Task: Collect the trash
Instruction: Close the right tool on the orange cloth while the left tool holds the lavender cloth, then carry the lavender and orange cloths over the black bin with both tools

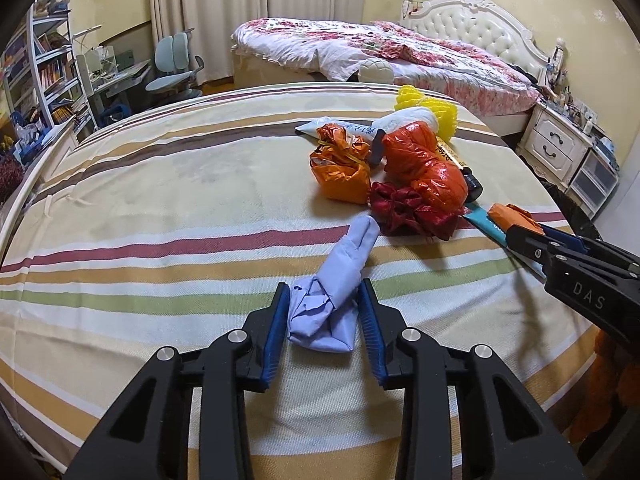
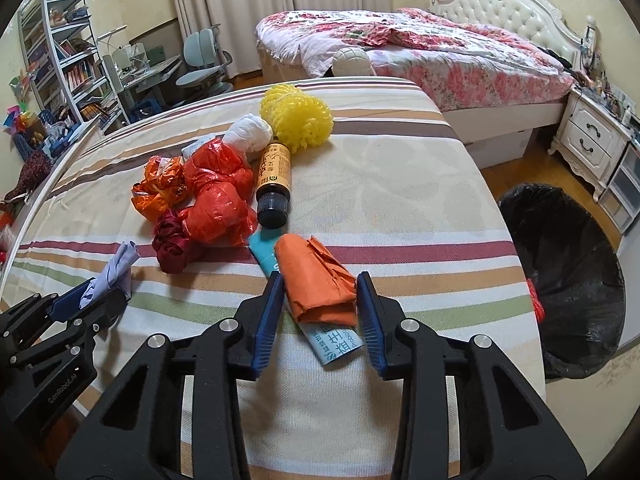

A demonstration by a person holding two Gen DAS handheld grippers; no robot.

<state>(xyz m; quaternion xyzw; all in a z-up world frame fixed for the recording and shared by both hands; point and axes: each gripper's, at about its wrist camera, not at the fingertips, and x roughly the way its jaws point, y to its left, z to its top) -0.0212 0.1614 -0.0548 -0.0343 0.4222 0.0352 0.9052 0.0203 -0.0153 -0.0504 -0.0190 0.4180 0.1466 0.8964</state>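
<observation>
Two grippers work the striped worktop [image 1: 160, 200], each straddling one scrap. In the left wrist view, the left gripper [image 1: 323, 312] sits at lower centre with its jaws open on either side of a crumpled pale blue paper [image 1: 332, 300]; the paper's long axis runs away from the jaws toward the upper right, its near folded end between them, and I cannot tell whether they touch it. The right gripper [image 1: 516, 236] enters from the right edge at an orange paper [image 1: 512, 216]. In the right wrist view, that gripper's jaws stand open around the orange paper, which lies at centre atop a teal packet [image 2: 336, 344], its long axis slanting to the upper left. The black-lined trash bin [image 2: 560, 280] waits at the right edge, nearer the right gripper, so closing there likely comes first.
</observation>
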